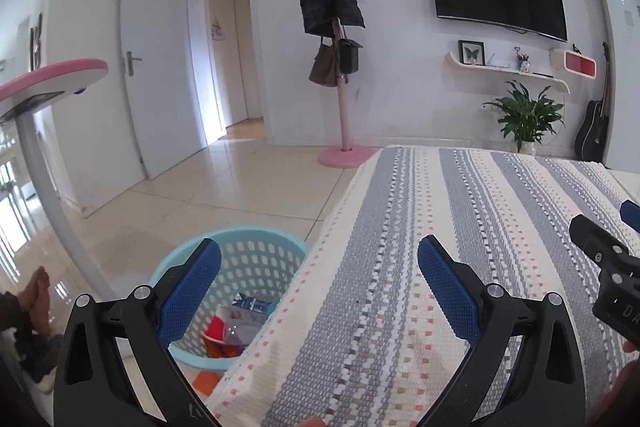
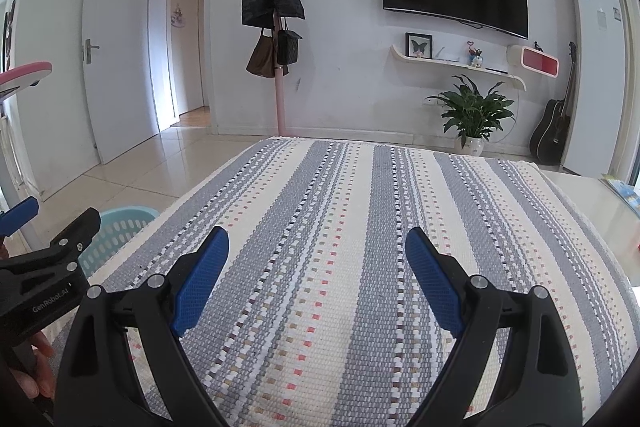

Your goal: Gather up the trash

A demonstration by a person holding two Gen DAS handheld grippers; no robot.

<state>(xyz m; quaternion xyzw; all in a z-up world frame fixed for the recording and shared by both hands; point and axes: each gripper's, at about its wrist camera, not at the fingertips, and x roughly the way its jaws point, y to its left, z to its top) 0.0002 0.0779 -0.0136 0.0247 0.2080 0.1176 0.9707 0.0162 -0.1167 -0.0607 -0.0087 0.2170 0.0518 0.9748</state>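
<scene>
A light blue plastic basket (image 1: 260, 251) stands on the floor by the table's left edge. It holds trash: a blue-and-white carton (image 1: 252, 305), a red cup (image 1: 217, 331) and clear plastic. An orange scrap (image 1: 207, 381) lies on the floor beside it. My left gripper (image 1: 318, 259) is open and empty, over the table's left edge next to the basket. My right gripper (image 2: 317, 247) is open and empty above the striped tablecloth (image 2: 360, 227). The basket's rim also shows in the right wrist view (image 2: 120, 223).
A striped woven cloth (image 1: 460, 227) covers the table. A pink-topped stand (image 1: 48, 79) rises at the left. A pink coat rack (image 1: 344, 131), a potted plant (image 1: 524, 115) and a guitar (image 1: 592, 131) stand by the far wall. A person's foot (image 1: 36, 295) is on the tiled floor.
</scene>
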